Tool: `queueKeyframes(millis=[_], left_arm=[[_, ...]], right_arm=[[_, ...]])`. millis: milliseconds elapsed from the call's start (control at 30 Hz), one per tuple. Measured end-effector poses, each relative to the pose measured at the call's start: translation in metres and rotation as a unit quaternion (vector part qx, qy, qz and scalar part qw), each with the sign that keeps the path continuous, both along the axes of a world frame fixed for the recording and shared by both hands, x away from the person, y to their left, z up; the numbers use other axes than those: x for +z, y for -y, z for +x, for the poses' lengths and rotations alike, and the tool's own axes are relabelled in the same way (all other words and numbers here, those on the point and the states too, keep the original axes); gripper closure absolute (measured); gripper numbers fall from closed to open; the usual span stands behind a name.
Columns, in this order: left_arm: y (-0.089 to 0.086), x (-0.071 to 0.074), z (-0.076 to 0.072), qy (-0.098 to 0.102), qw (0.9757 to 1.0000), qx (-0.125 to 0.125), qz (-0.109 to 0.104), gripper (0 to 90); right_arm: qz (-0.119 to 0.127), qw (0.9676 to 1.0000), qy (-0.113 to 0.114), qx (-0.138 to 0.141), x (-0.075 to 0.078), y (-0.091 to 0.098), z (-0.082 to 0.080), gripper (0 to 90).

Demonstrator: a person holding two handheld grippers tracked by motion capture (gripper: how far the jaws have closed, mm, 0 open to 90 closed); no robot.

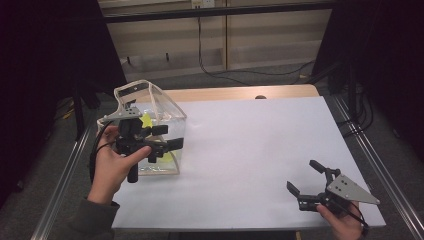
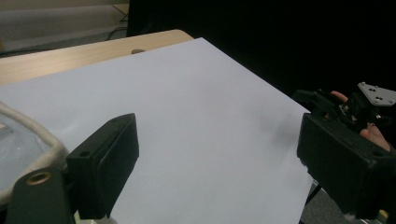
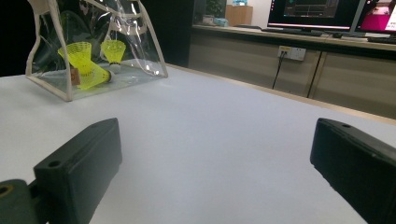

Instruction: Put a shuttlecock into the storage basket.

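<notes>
Between my two grippers lies wide bare white sheet (image 1: 250,150). Just behind my left gripper (image 1: 167,144), jaws wide and empty, stands the clear bag (image 1: 167,107) with yellow shuttlecocks (image 3: 88,65). My right gripper (image 1: 306,181) rests near the sheet's front edge, agape, holding nothing.

A white-covered table (image 1: 250,150) carries a clear bag (image 1: 167,112).

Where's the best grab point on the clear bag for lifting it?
Probably the cream-trimmed top rim of the clear bag, where the handle loop stands up. Come from above with the left hand-held gripper, already beside it with jaws open. The walls are slick, soft film and look likely to buckle; the stitched trim is stiffer. A top grip also keeps the yellow shuttlecocks inside.
</notes>
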State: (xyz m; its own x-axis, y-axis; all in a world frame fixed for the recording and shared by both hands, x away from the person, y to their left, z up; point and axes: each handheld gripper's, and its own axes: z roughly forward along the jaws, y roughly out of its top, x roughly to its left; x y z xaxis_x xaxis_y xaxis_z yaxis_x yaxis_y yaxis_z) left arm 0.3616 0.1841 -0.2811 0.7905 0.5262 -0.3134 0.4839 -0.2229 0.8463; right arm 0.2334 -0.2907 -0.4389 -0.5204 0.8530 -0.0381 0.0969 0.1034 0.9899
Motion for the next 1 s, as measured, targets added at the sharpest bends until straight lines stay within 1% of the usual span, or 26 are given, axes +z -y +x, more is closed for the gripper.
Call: queueKeyframes(millis=[100, 200, 233, 367, 533, 600, 667, 767, 933, 1000], left_arm=[[0.0, -0.004, -0.003, 0.003, 1.0, -0.007, -0.003, 11.3], [0.0, -0.009, -0.004, 0.005, 0.9999, -0.008, -0.003, 10.0], [-0.001, -0.011, -0.004, 0.005, 0.9999, -0.008, -0.007, 9.8], [-0.003, -0.017, -0.006, 0.009, 0.9998, -0.012, -0.011, 9.6], [-0.005, -0.025, -0.008, 0.015, 0.9998, -0.008, -0.01, 9.0], [-0.006, -0.028, -0.009, 0.018, 0.9997, -0.009, -0.013, 8.8], [-0.007, -0.031, -0.01, 0.016, 0.9998, -0.008, -0.012, 8.8], [-0.009, -0.035, -0.012, 0.022, 0.9996, -0.009, -0.012, 8.8], [-0.01, -0.041, -0.015, 0.021, 0.9996, -0.01, -0.015, 8.9], [-0.01, -0.044, -0.016, 0.024, 0.9996, -0.009, -0.011, 8.8]], right_arm=[[-0.001, 1.0, -0.001, 0.0, 0.0, 0.0, 0.0, 2.0], [0.0, 1.0, -0.001, 0.001, 0.0, 0.0, 0.0, 2.0], [0.0, 1.0, 0.0, 0.0, 0.0, 0.0, 0.0, 2.0], [-0.001, 1.0, -0.002, 0.0, 0.0, 0.0, -0.001, 2.0], [-0.001, 1.0, -0.002, 0.0, 0.0, 0.0, 0.0, 2.0], [-0.001, 1.0, -0.001, 0.0, 0.0, 0.0, 0.0, 2.0], [-0.001, 1.0, 0.0, 0.001, 0.0, 0.0, 0.0, 2.0], [-0.001, 1.0, 0.0, 0.0, 0.0, 0.001, 0.0, 1.9], [-0.002, 1.0, 0.0, 0.001, 0.0, 0.0, 0.0, 1.9], [-0.002, 1.0, 0.001, 0.001, 0.0, 0.0, 0.0, 1.9]])
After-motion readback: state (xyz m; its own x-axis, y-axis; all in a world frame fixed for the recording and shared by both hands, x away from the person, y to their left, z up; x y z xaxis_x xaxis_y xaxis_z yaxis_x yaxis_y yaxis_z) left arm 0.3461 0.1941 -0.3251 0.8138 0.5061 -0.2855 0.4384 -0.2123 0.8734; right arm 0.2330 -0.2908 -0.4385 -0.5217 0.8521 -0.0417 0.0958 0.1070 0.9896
